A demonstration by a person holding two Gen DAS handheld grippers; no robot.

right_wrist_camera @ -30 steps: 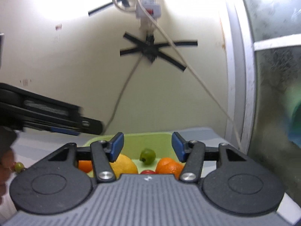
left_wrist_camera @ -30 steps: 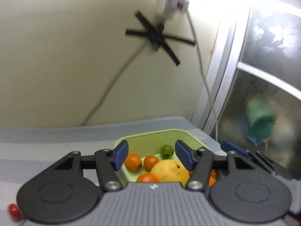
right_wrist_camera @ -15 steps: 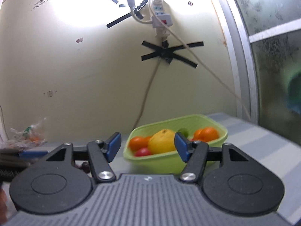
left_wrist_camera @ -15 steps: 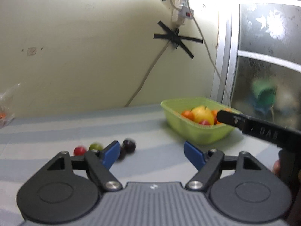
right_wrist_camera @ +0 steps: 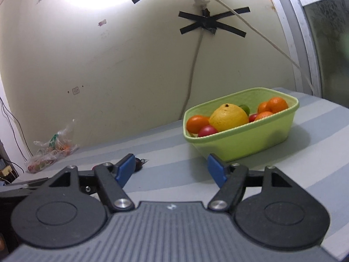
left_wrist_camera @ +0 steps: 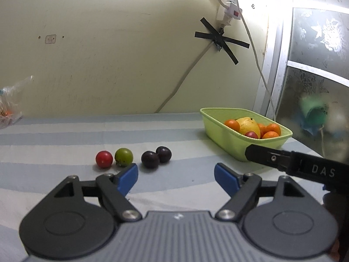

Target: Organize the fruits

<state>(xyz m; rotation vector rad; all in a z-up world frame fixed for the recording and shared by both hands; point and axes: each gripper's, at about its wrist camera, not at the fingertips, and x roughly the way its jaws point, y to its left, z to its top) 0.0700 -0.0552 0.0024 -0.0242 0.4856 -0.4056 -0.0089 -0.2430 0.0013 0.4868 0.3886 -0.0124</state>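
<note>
Both grippers pulled back from green basket (left_wrist_camera: 244, 139), jaws have just been opening, nothing between them.
Left gripper (left_wrist_camera: 175, 174) nearer: loose plums (left_wrist_camera: 156, 157), green fruit (left_wrist_camera: 124, 157), red fruit (left_wrist_camera: 104, 159) on desk (left_wrist_camera: 65, 135), centre-left, just beyond left jaw. Right gripper (right_wrist_camera: 169, 169) faces basket.

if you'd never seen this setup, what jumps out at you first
The lime green tub standing on the striped cloth near the wall, heaped with oranges around a big yellow citrus. Then the four loose small fruits in a row on the cloth: a red one, a green one and two dark plums touching each other, just beyond the open, empty left gripper.
</note>
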